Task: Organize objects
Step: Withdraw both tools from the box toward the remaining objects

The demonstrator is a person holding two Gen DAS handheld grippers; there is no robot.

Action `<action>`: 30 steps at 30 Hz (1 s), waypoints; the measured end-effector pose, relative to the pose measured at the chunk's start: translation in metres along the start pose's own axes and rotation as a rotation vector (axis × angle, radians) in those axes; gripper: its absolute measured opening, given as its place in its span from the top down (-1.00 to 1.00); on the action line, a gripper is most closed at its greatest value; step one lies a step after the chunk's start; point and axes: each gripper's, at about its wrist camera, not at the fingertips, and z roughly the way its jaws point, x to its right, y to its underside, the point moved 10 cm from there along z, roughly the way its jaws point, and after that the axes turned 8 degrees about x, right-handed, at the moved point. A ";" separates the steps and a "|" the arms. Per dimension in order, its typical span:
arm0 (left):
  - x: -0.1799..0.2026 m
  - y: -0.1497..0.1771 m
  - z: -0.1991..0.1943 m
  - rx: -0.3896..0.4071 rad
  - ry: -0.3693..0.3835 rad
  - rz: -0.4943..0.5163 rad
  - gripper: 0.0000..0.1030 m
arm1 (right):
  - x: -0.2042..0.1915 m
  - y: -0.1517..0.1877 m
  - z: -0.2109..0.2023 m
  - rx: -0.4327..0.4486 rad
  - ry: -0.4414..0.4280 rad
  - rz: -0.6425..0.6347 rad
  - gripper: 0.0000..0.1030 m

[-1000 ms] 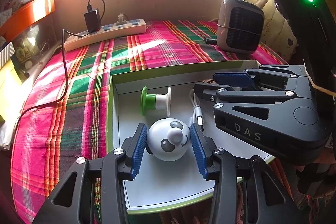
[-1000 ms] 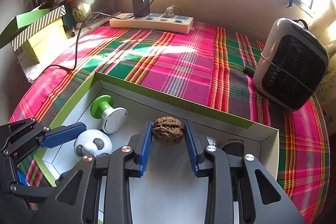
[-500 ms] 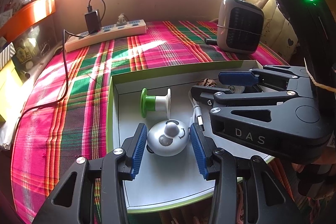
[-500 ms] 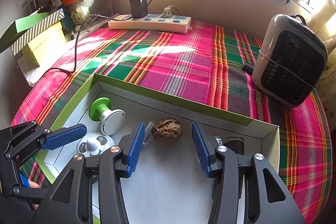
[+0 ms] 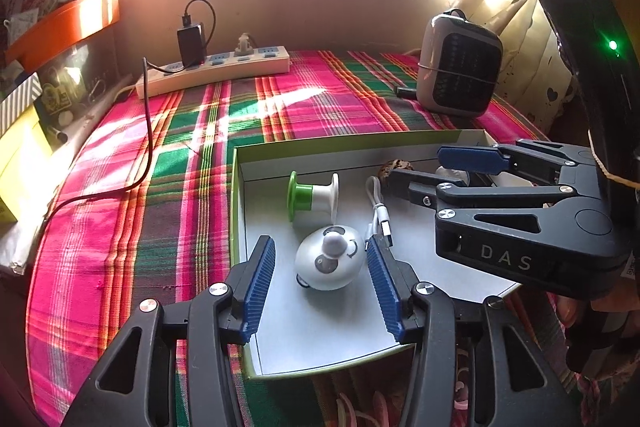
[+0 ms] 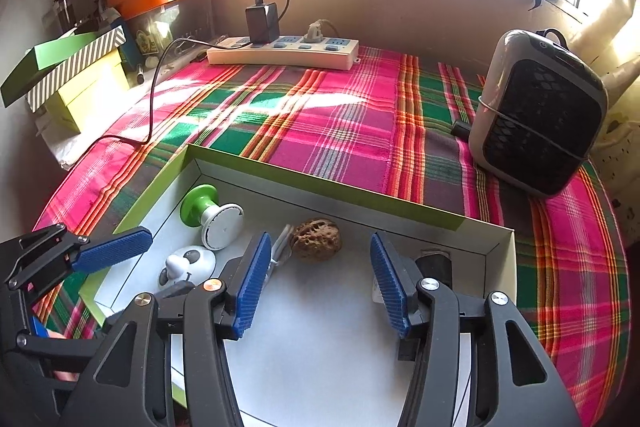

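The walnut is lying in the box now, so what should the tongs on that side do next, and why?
Probably lift the right tongs straight up and away. Their jaws are opening, the walnut rests free on the box floor between them, and neither blue pad touches it.

Both claws: black plastic frames w/ triangular cut-outs, silver round screws at the pivots, ribbed blue pads on the inner finger faces. Left claw [image 5: 322, 285]: blue pads at 9 and 3 o'clock of centre in its own cam, screws just behind them. Right claw [image 6: 316, 281]: same build, one copper-tinted screw among the silver ones. Seen side-on from the left cam, right claw body reads "DAS" in pale letters; black housing above it at 2 o'clock carries a green LED, thin tan cord across it.
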 end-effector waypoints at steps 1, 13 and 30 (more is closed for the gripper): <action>-0.002 0.000 -0.002 0.003 -0.008 0.000 0.09 | 0.000 0.000 -0.001 0.001 0.000 0.002 -0.03; -0.007 0.003 -0.024 0.029 -0.005 -0.020 0.08 | -0.001 0.004 -0.027 0.035 -0.002 0.012 -0.03; -0.015 0.021 -0.057 0.048 -0.013 -0.051 0.08 | -0.001 0.021 -0.068 0.084 -0.013 0.049 -0.03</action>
